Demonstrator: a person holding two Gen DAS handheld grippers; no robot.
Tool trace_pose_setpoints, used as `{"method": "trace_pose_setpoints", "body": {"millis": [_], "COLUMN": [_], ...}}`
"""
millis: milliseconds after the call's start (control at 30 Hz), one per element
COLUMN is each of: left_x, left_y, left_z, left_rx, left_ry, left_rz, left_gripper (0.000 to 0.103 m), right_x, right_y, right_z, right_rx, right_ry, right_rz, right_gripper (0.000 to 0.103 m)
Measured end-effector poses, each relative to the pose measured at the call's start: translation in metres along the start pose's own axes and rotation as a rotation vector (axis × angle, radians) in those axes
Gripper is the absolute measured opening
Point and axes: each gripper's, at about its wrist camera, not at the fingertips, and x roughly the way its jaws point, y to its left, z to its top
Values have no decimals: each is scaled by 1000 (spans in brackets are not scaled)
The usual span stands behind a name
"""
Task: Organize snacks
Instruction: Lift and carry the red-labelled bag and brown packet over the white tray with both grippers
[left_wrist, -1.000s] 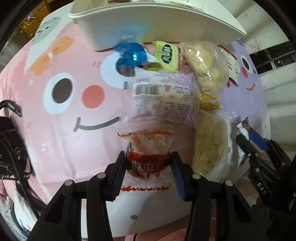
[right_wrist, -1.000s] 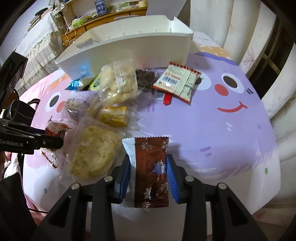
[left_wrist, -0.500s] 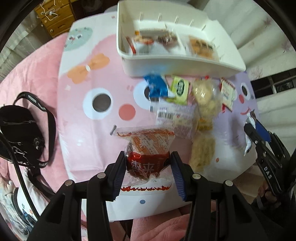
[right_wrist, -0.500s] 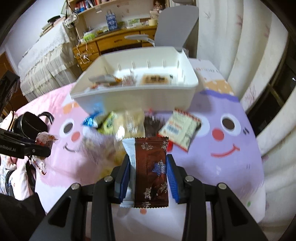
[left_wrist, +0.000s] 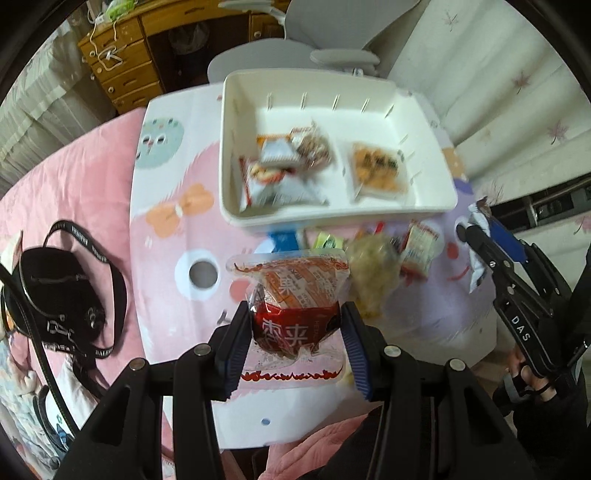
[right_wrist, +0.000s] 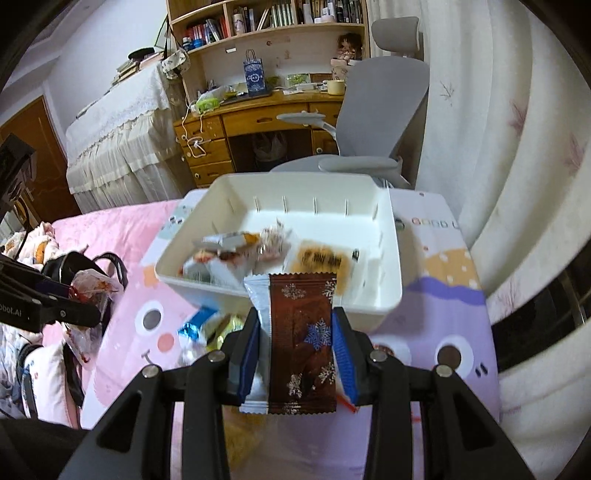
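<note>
My left gripper is shut on a red and orange snack packet and holds it high above the table. My right gripper is shut on a brown snack packet with snowflakes, also raised. The white divided bin stands at the table's far side with several snack packets in it; it also shows in the right wrist view. Loose snacks lie on the cartoon tablecloth just in front of the bin. The right gripper shows in the left wrist view, the left one in the right wrist view.
A black bag with straps lies on the pink bedding left of the table. A grey office chair and a wooden desk stand behind the bin. White curtains hang on the right.
Both grippers have risen well above the table with their packets still held. The bin's inside has come into view and the loose snacks have dropped lower and smaller in both views.
</note>
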Motion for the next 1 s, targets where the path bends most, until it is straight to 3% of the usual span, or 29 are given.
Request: {"method": "trace_pose_setpoints", "body": {"millis": [367, 833, 1000], "left_x": [-1, 32, 38], "left_y": [-37, -53, -55], "left_z": [66, 110, 114], "left_rx": [21, -27, -45], "left_ry": [-55, -142, -170], "left_rz": [7, -55, -69], "left_gripper": [47, 47, 58], "right_x": [11, 54, 64], "right_y": [-33, -71, -79], "right_z": [44, 50, 49], "right_rx": [0, 54, 85], "right_ry": [-51, 3, 22], "right_rz": [4, 41, 66], "right_gripper": [38, 38, 42]}}
